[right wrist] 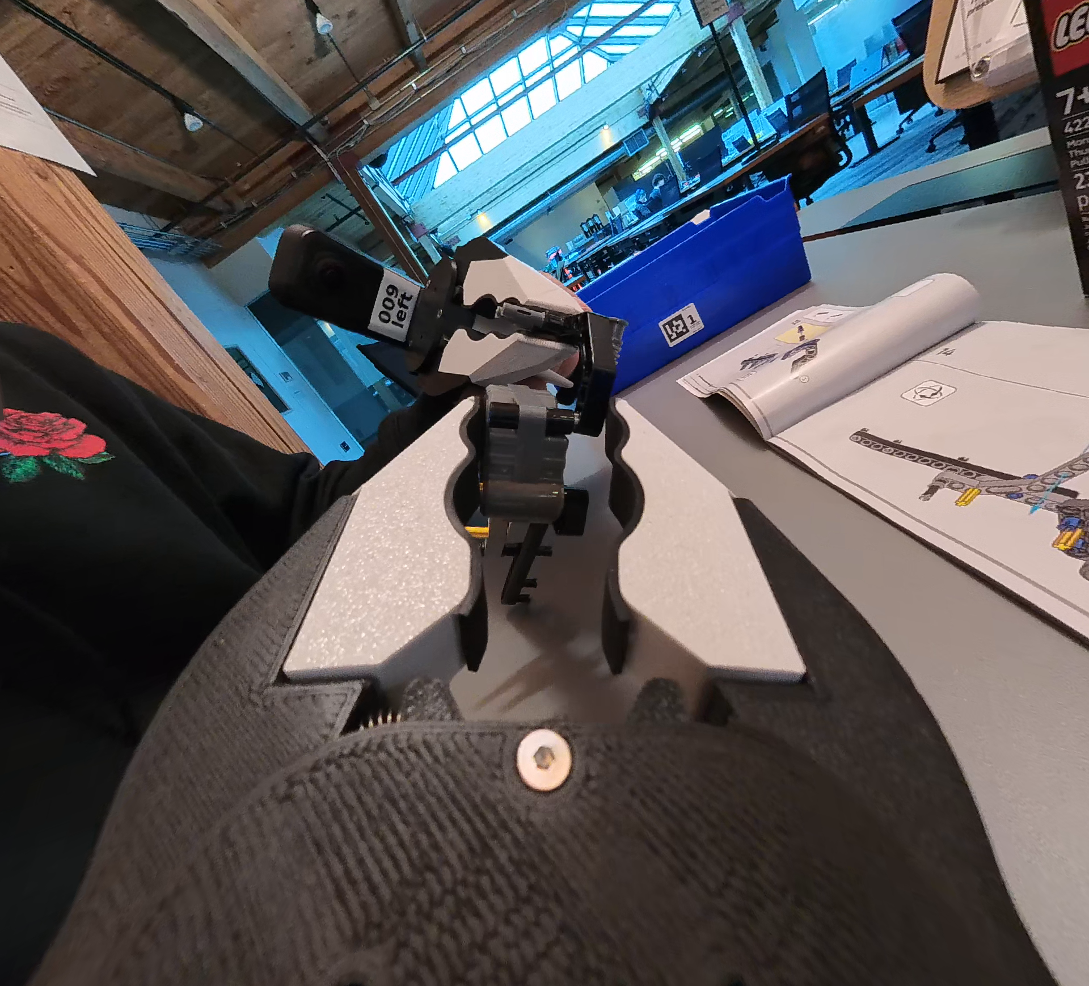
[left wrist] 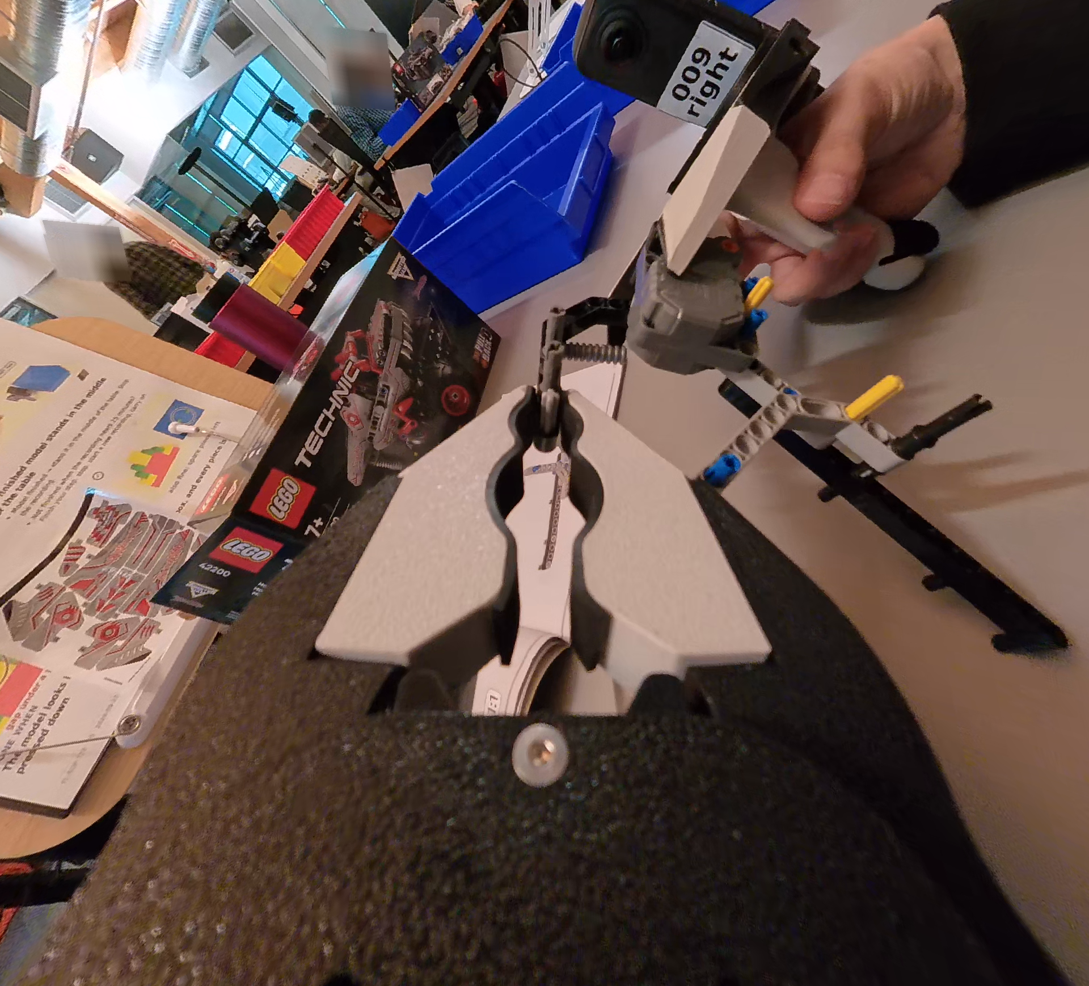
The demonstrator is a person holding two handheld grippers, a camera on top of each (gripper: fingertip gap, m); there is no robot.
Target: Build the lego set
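Pinched at the left gripper [left wrist: 547,418] tips, a thin grey shock absorber [left wrist: 580,352] could twist free; the right gripper [right wrist: 545,421] clamps the motor block [right wrist: 524,462], so 1 misaligned push risks popping pins.

Left gripper [left wrist: 548,415] jaws pinched, right gripper [right wrist: 539,427] jaws clamped.

Left claw [left wrist: 548,415] pinching grey shock absorber [left wrist: 554,368], right claw [left wrist: 698,250] gripping motor block [left wrist: 683,321]

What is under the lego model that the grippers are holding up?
The grey table lies under the lego model, with the open instruction booklet beside it. The right gripper hides the model's underside.
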